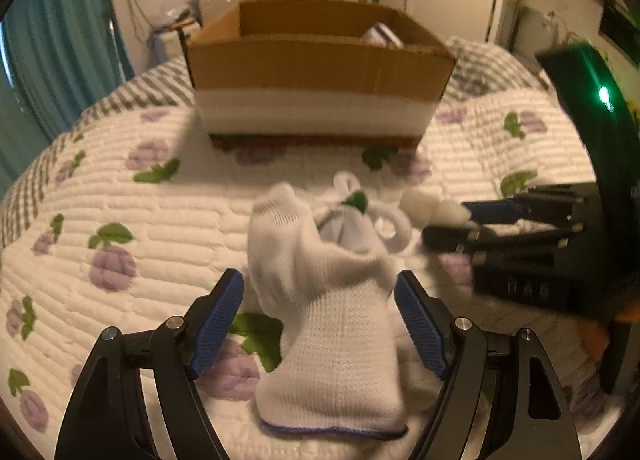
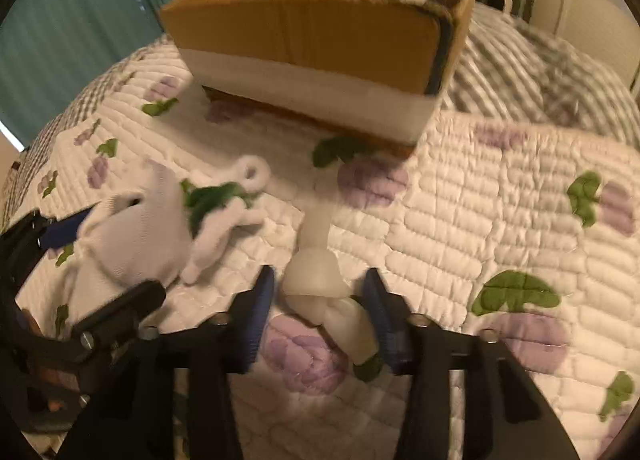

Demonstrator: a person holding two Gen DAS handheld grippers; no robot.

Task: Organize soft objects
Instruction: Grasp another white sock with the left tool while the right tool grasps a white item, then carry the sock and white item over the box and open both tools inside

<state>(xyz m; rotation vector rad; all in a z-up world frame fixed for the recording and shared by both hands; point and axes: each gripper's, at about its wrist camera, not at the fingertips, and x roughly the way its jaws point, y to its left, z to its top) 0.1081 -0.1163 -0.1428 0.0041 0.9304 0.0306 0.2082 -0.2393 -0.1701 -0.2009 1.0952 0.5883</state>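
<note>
Two soft things sit between fingers at once: a white sock lies on the bed quilt between the wide-spread fingers of the left gripper, its blue-trimmed cuff nearest the camera and its toe rising away, while a small white plush piece lies between the parted fingers of the right gripper, neither pair closed on anything yet. My reading is that the step in hand is the pick-up, and it would go best if each pair of fingers closed over the thick middle of its item instead of a loose edge, pressing slightly into the quilt so the fabric bunches and does not slip free. A third white soft item with loops and a green patch lies just beyond the sock, touching or nearly so, and could drag along. The two grippers work near each other, so lifting one at a time looks safer. Beyond them stands the open cardboard box, something pale already inside; its near wall is tall, so a carried item must rise clear of the rim. Quilt to the right is open.
</note>
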